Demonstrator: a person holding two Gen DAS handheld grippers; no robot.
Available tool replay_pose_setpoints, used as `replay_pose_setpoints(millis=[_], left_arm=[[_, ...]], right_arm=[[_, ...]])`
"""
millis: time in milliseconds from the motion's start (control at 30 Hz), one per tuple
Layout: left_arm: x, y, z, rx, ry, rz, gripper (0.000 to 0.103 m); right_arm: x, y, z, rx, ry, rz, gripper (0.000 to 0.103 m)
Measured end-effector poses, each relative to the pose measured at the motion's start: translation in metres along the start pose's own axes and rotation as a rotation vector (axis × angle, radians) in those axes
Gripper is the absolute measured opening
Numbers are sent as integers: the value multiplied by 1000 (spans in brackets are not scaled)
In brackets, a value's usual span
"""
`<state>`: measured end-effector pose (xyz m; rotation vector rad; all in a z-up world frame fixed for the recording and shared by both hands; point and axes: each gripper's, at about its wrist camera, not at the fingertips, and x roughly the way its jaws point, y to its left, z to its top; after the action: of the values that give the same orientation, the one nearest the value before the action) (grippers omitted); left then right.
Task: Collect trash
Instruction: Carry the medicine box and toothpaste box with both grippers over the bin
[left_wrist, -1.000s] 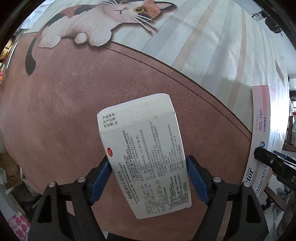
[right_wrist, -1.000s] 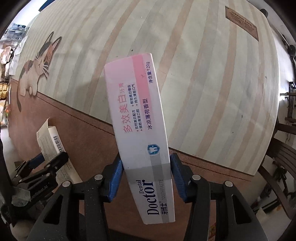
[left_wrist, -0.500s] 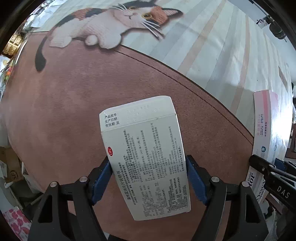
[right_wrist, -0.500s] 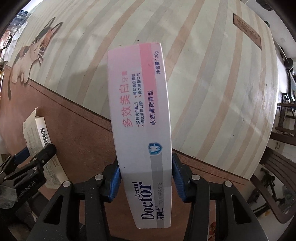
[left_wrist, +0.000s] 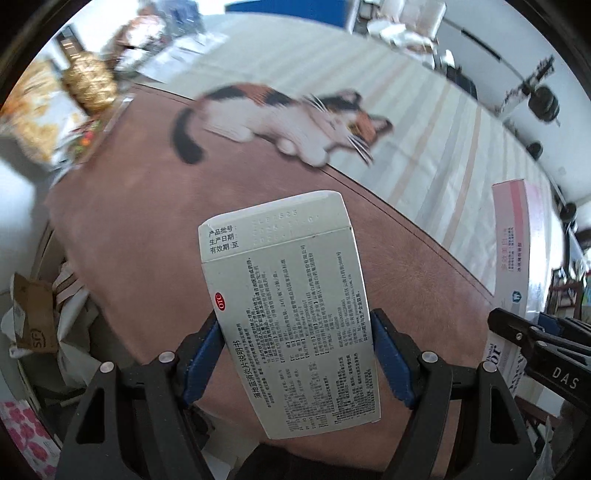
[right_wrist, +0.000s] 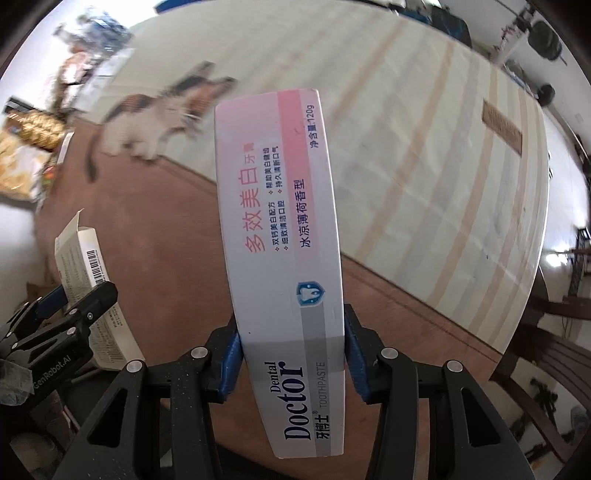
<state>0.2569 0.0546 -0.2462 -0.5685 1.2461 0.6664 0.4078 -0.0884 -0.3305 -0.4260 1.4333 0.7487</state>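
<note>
medicine box (left_wrist: 291, 306) left of toothpaste box (right_wrist: 284, 258) (both above the tablecloth (left_wrist: 147, 229)).

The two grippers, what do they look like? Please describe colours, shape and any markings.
Both the left gripper and the right gripper have matte black frames with triangular cut-outs and silver round screws. Their fingers carry blue pads. The right gripper's side reads "DAS" in the left wrist view; the left one's reads "GenRobot.AI" in the right wrist view. No cables or sleeves show.

Your medicine box (left_wrist: 295, 306) is pale grey-white with black print and a red oval mark. Your toothpaste box (right_wrist: 284, 236) is white with a pink band, grey base, dark blue lettering. Beneath lies a cloth (left_wrist: 140, 221), brown, then cream-striped, with a calico cat (left_wrist: 280, 114).
</note>
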Motion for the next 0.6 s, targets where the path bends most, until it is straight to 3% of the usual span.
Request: replay_pose_setpoints(millis=[167, 333, 467, 600], left_arm=[[-50, 54, -39, -51, -95, 5, 75], [-80, 119, -89, -130, -138, -11, 75], [-84, 176, -141, -219, -121, -23, 75], [-56, 237, -194, -338, -41, -41, 75]], right_arm=[[-31, 50, -23, -69, -62, 31, 50], [-57, 120, -86, -152, -87, 75, 50], [-49, 185, -154, -221, -49, 108, 50], [-16, 228, -205, -269, 21, 109, 50]])
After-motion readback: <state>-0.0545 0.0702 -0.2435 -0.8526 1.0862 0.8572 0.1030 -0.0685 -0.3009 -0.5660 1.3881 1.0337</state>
